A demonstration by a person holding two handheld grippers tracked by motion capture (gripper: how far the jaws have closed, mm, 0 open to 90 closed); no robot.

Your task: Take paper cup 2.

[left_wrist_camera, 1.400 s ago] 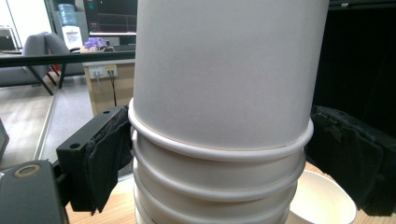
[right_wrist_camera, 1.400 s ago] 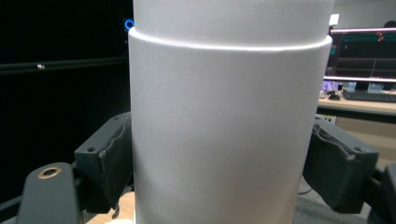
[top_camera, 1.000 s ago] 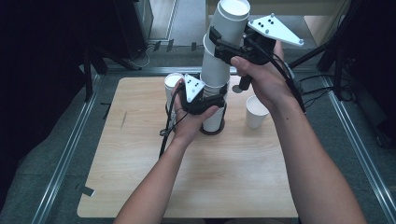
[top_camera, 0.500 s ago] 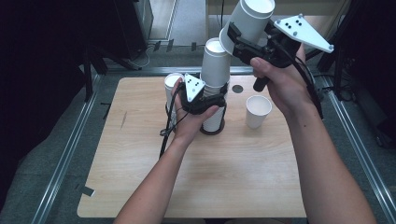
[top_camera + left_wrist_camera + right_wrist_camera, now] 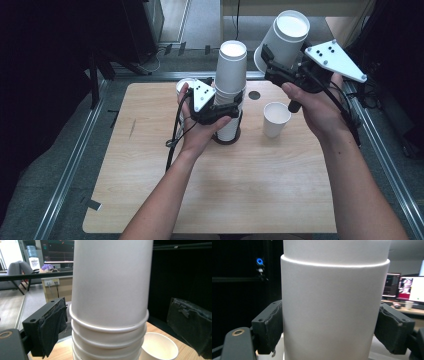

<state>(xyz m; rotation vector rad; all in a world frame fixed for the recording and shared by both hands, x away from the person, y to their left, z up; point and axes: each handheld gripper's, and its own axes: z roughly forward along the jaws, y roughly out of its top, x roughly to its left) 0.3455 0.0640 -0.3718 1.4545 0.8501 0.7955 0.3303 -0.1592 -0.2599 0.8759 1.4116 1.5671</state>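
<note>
The right gripper [image 5: 272, 67] has its fingers [image 5: 268, 326] pressed on both sides of a white paper cup [image 5: 285, 40], held bottom-up and tilted, lifted clear of the stack and well above the table [image 5: 280, 190]. In the right gripper view the pads bite the cup's wall just under a second rim line, so it may be two nested cups rather than one; I cannot tell.

The left gripper [image 5: 235, 107] straddles the stack of upturned cups [image 5: 231, 75] low down. Its jaws have just been opening, and in the left gripper view both fingers [image 5: 51, 325] stand off the stack's rims with a gap on each side, so the stack is between them but not gripped.

Just beyond the right fingers, below them on the table, a single cup [image 5: 276, 119] stands mouth-up; another white cup [image 5: 184, 86] sits behind the left hand.

To do the step well, I judge: keep the squeeze light enough not to crush the thin wall, turn the held cup upright before lowering it, and set it down beside the standing cup without knocking it. The left fingers should stay near the stack in case it tips.

No brand, label or writing can be read on any cup.
</note>
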